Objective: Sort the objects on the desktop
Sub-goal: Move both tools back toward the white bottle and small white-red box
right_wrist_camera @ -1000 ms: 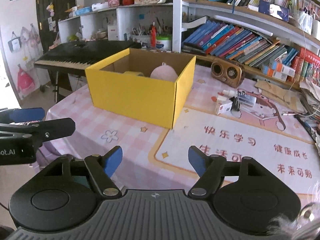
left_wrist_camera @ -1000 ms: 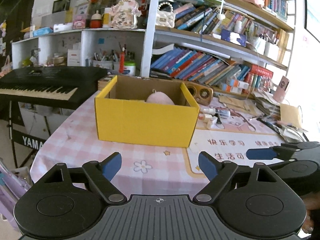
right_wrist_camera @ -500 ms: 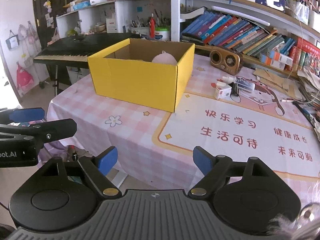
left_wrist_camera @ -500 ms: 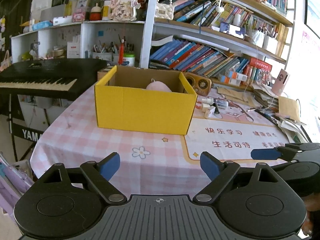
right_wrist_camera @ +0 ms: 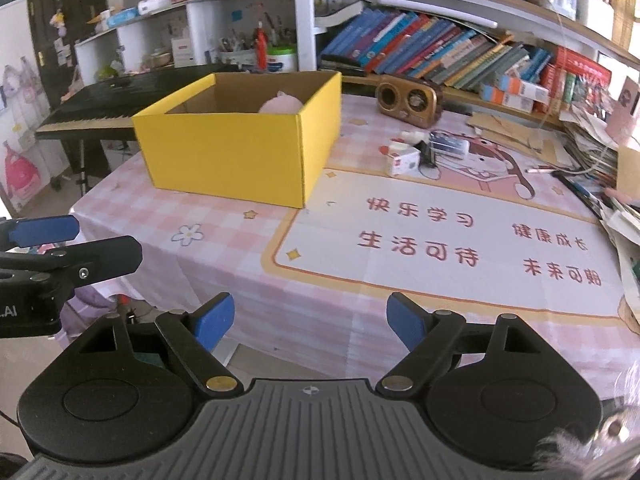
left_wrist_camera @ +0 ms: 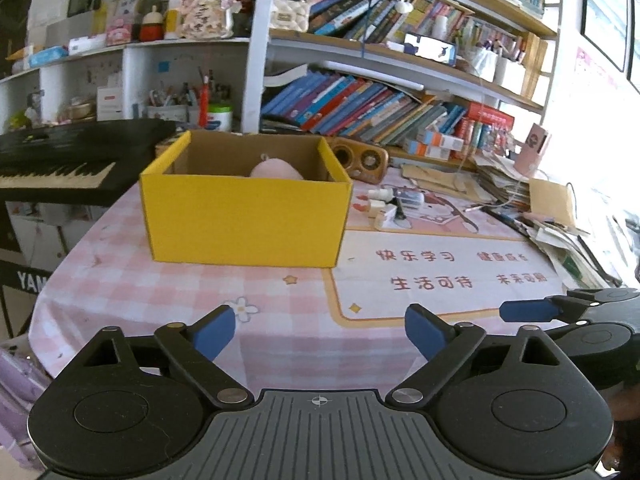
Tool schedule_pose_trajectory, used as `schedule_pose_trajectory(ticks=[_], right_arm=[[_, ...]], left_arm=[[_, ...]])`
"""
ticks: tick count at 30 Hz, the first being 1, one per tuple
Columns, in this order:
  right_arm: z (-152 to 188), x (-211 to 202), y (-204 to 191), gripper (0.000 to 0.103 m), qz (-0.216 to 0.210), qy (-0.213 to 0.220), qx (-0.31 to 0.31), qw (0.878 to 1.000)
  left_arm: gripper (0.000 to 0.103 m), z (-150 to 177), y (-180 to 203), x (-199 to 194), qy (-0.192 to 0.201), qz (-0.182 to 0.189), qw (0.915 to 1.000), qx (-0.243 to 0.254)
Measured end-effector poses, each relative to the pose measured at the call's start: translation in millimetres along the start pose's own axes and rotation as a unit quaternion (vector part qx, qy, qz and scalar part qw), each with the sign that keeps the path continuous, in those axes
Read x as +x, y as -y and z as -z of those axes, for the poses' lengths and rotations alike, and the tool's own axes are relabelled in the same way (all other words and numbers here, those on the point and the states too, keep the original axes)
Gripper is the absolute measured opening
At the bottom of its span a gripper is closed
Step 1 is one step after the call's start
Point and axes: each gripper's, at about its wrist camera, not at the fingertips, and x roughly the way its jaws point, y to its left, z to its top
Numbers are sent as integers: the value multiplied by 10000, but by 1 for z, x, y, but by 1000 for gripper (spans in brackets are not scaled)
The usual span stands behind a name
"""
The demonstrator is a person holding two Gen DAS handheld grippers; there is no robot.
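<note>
A yellow cardboard box (left_wrist_camera: 244, 220) stands open-topped on the pink-checked counter (left_wrist_camera: 120, 280), a rounded pale-pink object (left_wrist_camera: 276, 170) inside it. The left gripper (left_wrist_camera: 320, 330), jaws just widening, and the right gripper (right_wrist_camera: 310, 320), also recently widened, both gape with nothing between them.

Box (left_wrist_camera: 244, 220) on table (left_wrist_camera: 160, 292), plush (left_wrist_camera: 276, 170) inside, speaker (left_wrist_camera: 360, 158) behind, keyboard (left_wrist_camera: 60, 164) left

Yellow box (left_wrist_camera: 244, 222); pink-white checked tablecloth (left_wrist_camera: 120, 284); pink round thing (left_wrist_camera: 276, 169) inside; blue-padded black tongs (left_wrist_camera: 320, 330).
</note>
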Motion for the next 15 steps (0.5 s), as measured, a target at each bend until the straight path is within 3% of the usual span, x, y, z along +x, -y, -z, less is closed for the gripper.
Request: schedule_pose_trajectory(ticks=[15], right_arm=[[-4, 1, 43, 83, 406, -24, 302, 9987]], left_arm=[[96, -18, 34, 38, -113, 513, 9983, 264]])
